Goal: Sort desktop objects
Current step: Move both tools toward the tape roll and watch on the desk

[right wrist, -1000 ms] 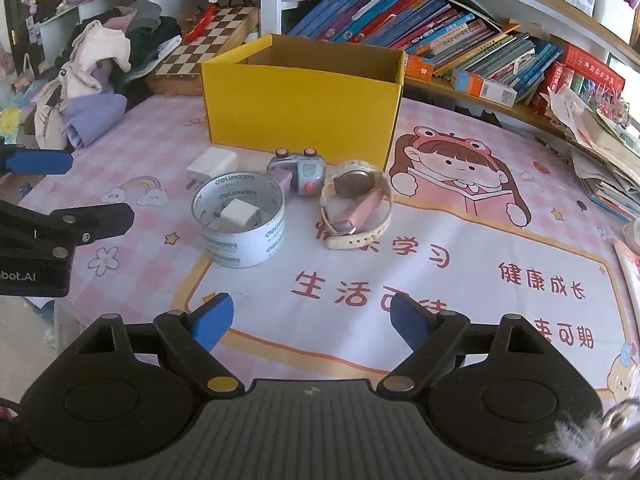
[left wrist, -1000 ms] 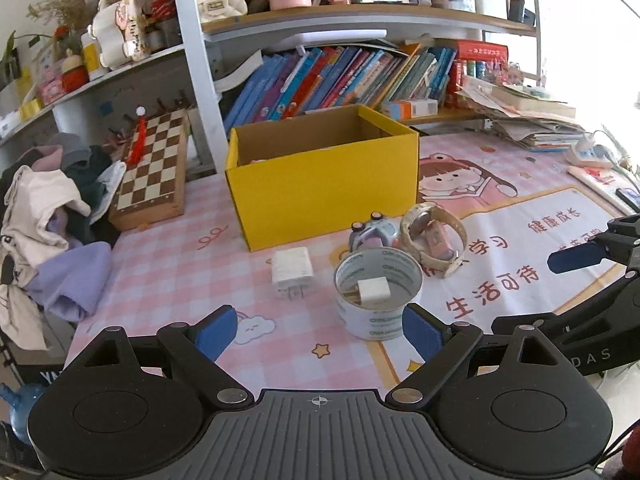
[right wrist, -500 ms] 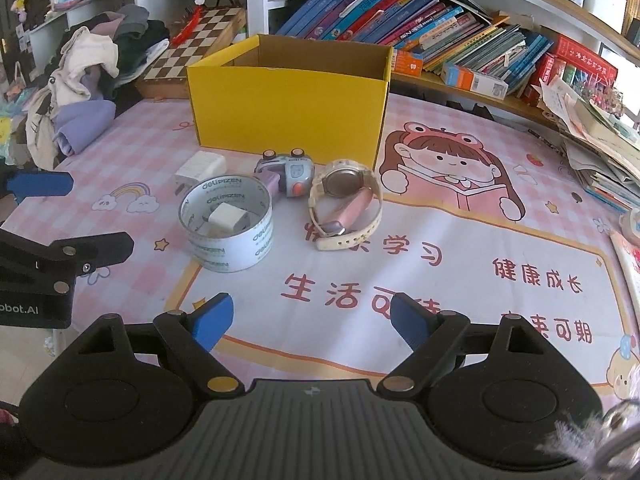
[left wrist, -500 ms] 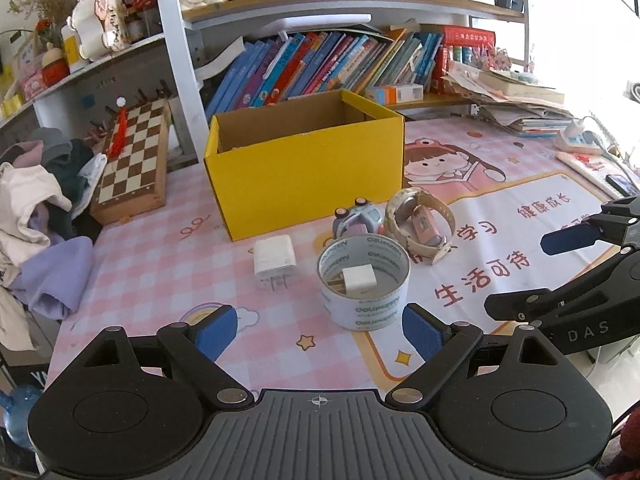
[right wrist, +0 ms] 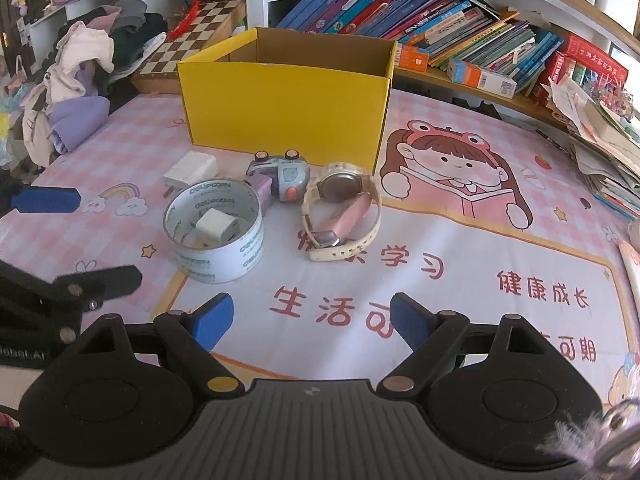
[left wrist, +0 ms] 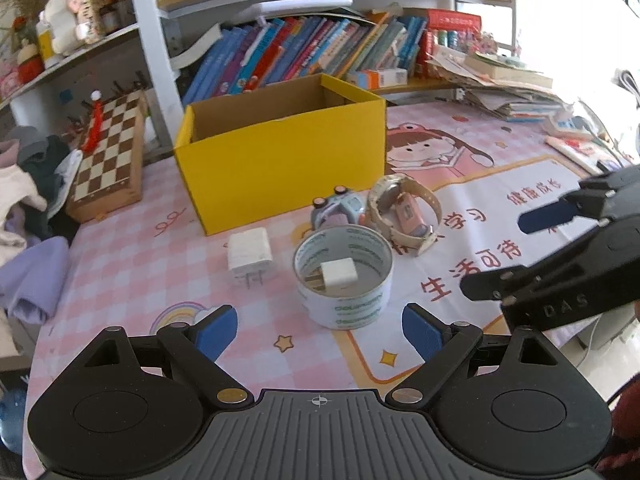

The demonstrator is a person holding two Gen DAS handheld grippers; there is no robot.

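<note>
Desktop objects lie grouped on the pink mat (left wrist: 120, 264), just in front of the yellow box (left wrist: 280, 168). We order them largest to smallest.

1. Box: open-topped, cardboard inside. What shows of its interior is bare; the floor is hidden from both views, so we cannot tell whether anything is inside.
2. Tape roll (left wrist: 343, 276): stands on end, nearest the grippers. It acts as a second container: a small white cube (left wrist: 339, 273), apparently a plug, sits inside its ring.
3. Cream watch (left wrist: 404, 216): lies just right of the roll, strap looped, with a pink item (right wrist: 344, 220) inside the loop.
4. Purple toy watch (left wrist: 338, 210): sits between the roll and the box, touching or nearly touching the cream watch.
5. White charger (left wrist: 250, 256): lies flat, prongs toward us, just left of the roll and apart from it.

Tongs state: the left gripper (left wrist: 320, 326) and the right gripper (right wrist: 312, 320) both stand wide open and hold nothing. Each hovers short of the group, angled down at the mat.

Step in hand: we judge this the approach before the first pick; every item is outside the box.

Next move: we expect the left gripper to advance on the roll or the charger. The roll calls for jaws spread past its width, or one finger inside the ring. We must keep the cube from dropping out on lift.
</note>
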